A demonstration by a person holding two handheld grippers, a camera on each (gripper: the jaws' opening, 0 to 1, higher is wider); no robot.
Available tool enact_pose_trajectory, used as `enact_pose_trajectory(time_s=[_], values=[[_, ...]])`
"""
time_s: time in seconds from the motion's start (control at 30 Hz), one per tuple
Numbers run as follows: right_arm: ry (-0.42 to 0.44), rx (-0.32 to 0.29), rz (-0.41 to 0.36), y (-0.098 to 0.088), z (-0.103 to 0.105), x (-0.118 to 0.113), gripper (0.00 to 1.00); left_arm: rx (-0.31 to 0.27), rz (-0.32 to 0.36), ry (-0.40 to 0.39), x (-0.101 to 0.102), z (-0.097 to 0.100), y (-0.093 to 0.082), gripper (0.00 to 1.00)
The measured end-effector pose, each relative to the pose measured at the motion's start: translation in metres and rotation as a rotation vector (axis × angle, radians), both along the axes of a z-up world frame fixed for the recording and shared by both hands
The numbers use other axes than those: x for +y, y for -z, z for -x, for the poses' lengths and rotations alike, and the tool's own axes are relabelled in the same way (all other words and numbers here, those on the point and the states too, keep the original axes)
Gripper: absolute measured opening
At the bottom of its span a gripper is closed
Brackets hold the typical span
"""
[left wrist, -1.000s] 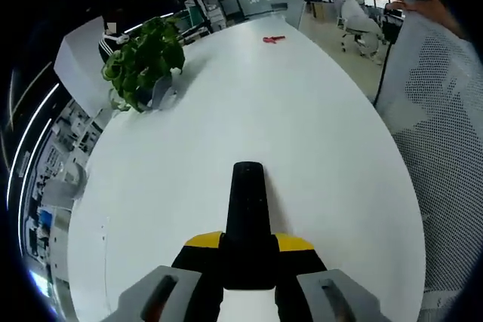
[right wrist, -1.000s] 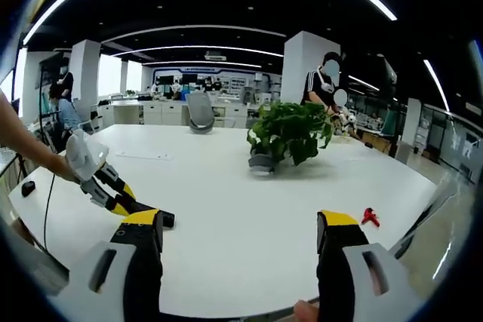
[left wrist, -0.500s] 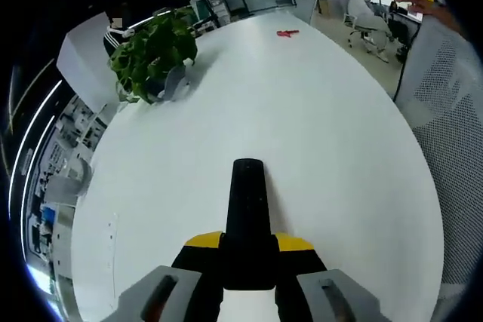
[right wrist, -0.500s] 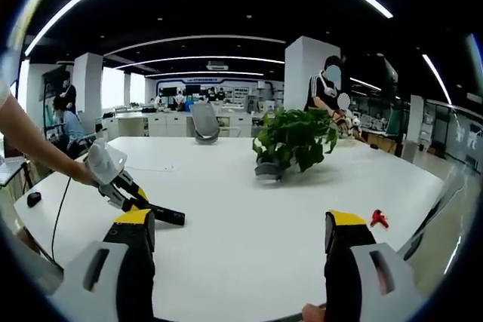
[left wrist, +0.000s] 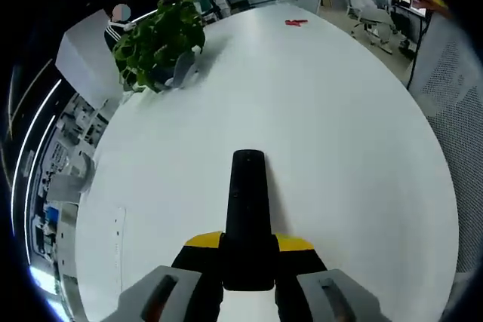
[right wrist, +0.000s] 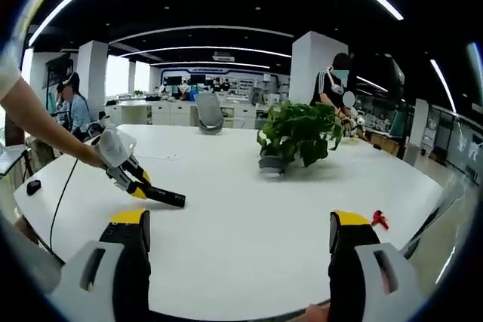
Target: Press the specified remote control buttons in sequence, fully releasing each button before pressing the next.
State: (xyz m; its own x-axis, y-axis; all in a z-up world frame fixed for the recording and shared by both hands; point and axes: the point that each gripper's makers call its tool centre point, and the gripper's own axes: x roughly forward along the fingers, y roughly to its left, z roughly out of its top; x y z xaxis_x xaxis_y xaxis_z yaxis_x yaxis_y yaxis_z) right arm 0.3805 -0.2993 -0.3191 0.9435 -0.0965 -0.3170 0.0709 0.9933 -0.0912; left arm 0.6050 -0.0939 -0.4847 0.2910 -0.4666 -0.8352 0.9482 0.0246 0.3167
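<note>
Left gripper (left wrist: 247, 250) clamps the black remote (left wrist: 247, 209), holding it low over the white table (left wrist: 339, 156). Right gripper (right wrist: 240, 243) hangs well apart from it, jaws spread wide, nothing between them. No button press visible; judging by this, the sequence is not yet begun.

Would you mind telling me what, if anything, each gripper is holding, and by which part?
The left gripper clamps the black remote control by its near end, the far end sticking out over the white table. The right gripper is open, holding nothing.
</note>
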Motion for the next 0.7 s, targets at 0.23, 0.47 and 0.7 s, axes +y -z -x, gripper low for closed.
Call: enact_pose_trajectory(time_s=[0.23,0.47,0.7], values=[[0.013,0.018,0.019,0.003,0.001,-0.004,0.97,-0.004,-0.023,-0.001,0.000,-0.017,0.006,0.24],[0.017,0.032,0.028,0.005,0.002,-0.004,0.95,-0.016,-0.046,-0.003,-0.002,-0.031,0.013,0.24],[0.021,0.039,0.024,0.006,0.002,-0.005,0.94,-0.022,-0.060,-0.003,-0.003,-0.044,0.015,0.24]])
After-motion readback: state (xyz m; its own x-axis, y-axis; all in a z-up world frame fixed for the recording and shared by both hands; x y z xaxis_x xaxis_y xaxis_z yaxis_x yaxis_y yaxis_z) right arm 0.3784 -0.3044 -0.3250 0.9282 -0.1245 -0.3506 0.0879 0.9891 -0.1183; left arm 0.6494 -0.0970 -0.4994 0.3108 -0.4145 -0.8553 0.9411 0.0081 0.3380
